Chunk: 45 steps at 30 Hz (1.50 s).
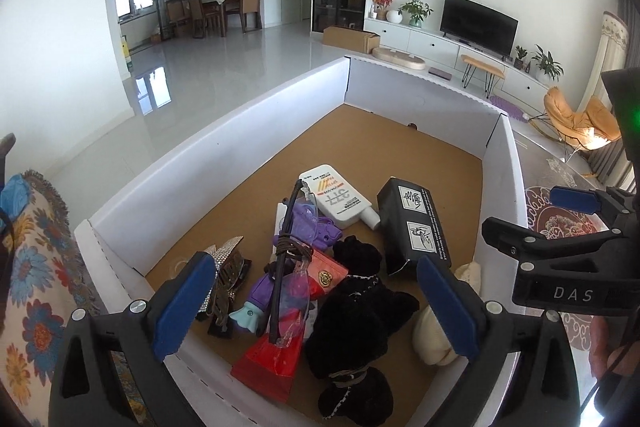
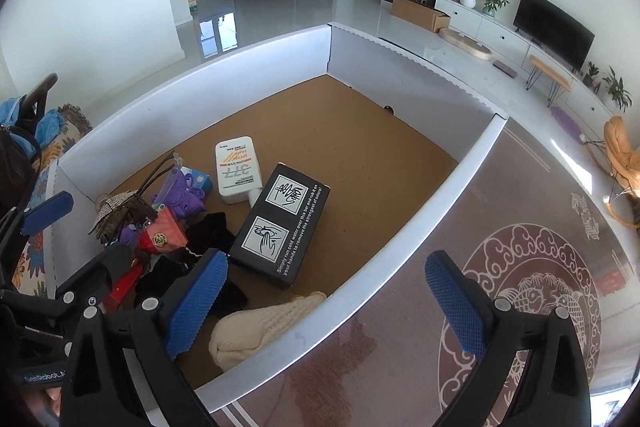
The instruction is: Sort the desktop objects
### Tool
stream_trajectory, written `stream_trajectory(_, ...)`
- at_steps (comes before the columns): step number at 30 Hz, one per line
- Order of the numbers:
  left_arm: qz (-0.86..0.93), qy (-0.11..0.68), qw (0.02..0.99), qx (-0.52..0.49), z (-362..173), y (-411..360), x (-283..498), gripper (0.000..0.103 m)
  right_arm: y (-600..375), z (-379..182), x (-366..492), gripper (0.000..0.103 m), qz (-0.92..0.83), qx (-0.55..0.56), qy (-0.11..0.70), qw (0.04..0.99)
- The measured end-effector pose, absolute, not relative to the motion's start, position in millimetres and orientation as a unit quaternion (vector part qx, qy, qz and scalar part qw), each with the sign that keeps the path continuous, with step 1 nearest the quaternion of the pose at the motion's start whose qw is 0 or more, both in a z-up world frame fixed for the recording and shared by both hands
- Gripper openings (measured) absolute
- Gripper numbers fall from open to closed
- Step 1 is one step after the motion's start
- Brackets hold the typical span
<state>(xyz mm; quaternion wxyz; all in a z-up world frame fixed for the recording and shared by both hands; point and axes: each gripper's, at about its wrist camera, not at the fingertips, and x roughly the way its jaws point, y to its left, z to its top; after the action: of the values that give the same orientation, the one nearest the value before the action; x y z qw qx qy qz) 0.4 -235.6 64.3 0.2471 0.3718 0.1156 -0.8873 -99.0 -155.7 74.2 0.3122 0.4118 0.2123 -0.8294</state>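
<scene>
Inside box (image 1: 224, 155): black, perhaps plush toy (image 1: 356, 311).

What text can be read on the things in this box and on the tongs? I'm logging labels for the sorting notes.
"377", "UVA/UVB": white bottle, upside down; its smaller print is too blurred.
"Simply run cold water over this bar and rub it on your hands to remove the strongest of odors!": black box.
"DAS": right tongs.
Gold emblem on the red packet: unreadable.

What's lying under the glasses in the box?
The glasses lie across a purple toy and red pouches, beside a black plush. Whatever is beneath that pile is covered.
</scene>
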Motion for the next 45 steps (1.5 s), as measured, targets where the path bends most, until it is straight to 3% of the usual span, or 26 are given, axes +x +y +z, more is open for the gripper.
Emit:
stream_trajectory(4, -0.873, 0.122, 0.276, 0.383, 61.4, -237.4, -0.4, 0.103, -153.5, 74.2, -97.5, 0.1, -0.836, 0.402, 0.225, 0.298)
stream_trajectory(11, -0.858, 0.116, 0.313, 0.391, 63.4, -234.3, 3.5, 0.103, -124.8, 87.1, -109.0, 0.1, -0.836, 0.411, 0.112, 0.347)
stream_trajectory(17, -0.864, 0.125, 0.29, 0.393, 67.3, -226.5, 3.7, 0.103, -123.2, 78.3, -115.5, 0.1, -0.833, 0.43, 0.134, 0.321)
stream_trajectory(26, -0.862, 0.137, 0.294, 0.39, 78.8, -229.7, 7.1, 0.103, -132.5, 119.5, -106.8, 0.103, -0.836, 0.352, 0.118, 0.403)
stream_trajectory(29, -0.856, 0.141, 0.297, 0.399, 80.4, -233.7, 6.6, 0.103, -141.5, 108.8, -116.1, 0.103, -0.815, 0.402, 0.139, 0.393)
stream_trajectory(34, -0.847, 0.15, 0.303, 0.411, 76.9, -238.0, 8.6, 0.103, -131.3, 104.9, -119.2, 0.103, -0.818, 0.415, 0.114, 0.382)
stream_trajectory(45, -0.86, 0.128, 0.309, 0.386, 91.4, -228.3, 13.5, 0.103, -149.1, 113.3, -101.6, 0.103, -0.802, 0.428, 0.142, 0.392)
